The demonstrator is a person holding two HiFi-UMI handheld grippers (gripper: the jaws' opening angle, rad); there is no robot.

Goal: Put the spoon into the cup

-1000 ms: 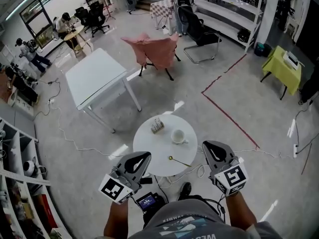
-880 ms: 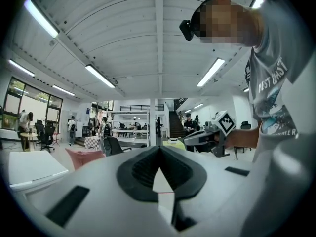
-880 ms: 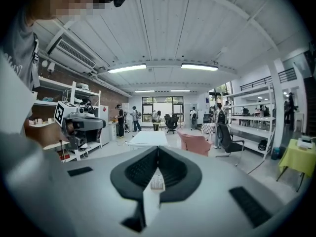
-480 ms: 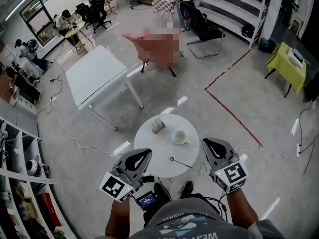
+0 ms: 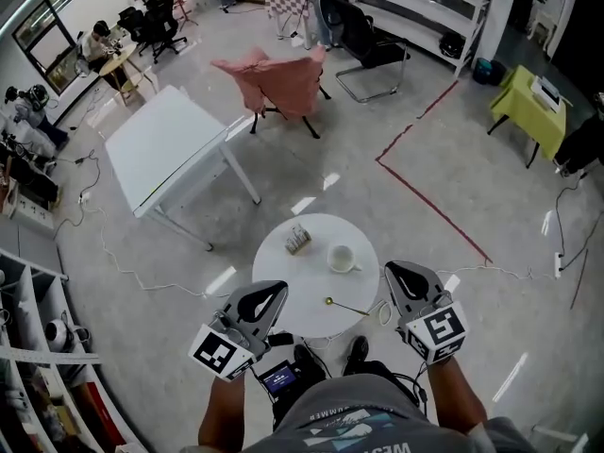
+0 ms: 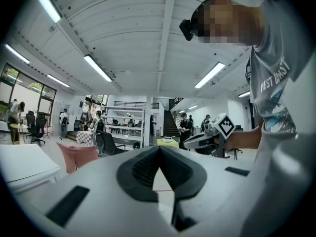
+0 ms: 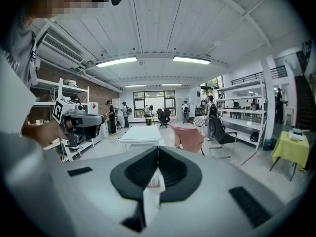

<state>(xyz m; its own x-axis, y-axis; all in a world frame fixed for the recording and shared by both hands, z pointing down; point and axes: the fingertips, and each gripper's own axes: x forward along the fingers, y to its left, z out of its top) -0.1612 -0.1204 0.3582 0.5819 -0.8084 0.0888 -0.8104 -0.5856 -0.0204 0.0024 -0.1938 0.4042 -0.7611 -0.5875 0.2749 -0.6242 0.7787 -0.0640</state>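
Note:
A white cup (image 5: 339, 258) stands on a small round white table (image 5: 302, 286), right of its middle. A gold spoon (image 5: 346, 307) lies near the table's front right edge, its bowl toward the left. My left gripper (image 5: 274, 293) hovers at the table's front left edge, jaws shut and empty (image 6: 159, 147). My right gripper (image 5: 397, 271) hangs just off the table's right edge, beside the spoon, also shut with nothing in it (image 7: 158, 148). Each gripper shows in the other's view: the right gripper (image 6: 210, 137) and the left gripper (image 7: 79, 122).
A small holder of packets (image 5: 299, 239) stands left of the cup. Behind are a white rectangular table (image 5: 165, 144), a pink-draped chair (image 5: 278, 78), a black chair (image 5: 363, 50) and a yellow table (image 5: 530, 111). Red tape (image 5: 429, 206) and cables (image 5: 142, 267) cross the floor.
The head view has swung a little, so the room behind has shifted. Both grippers have eased slightly toward the table, still shut. Cup and spoon have not moved.

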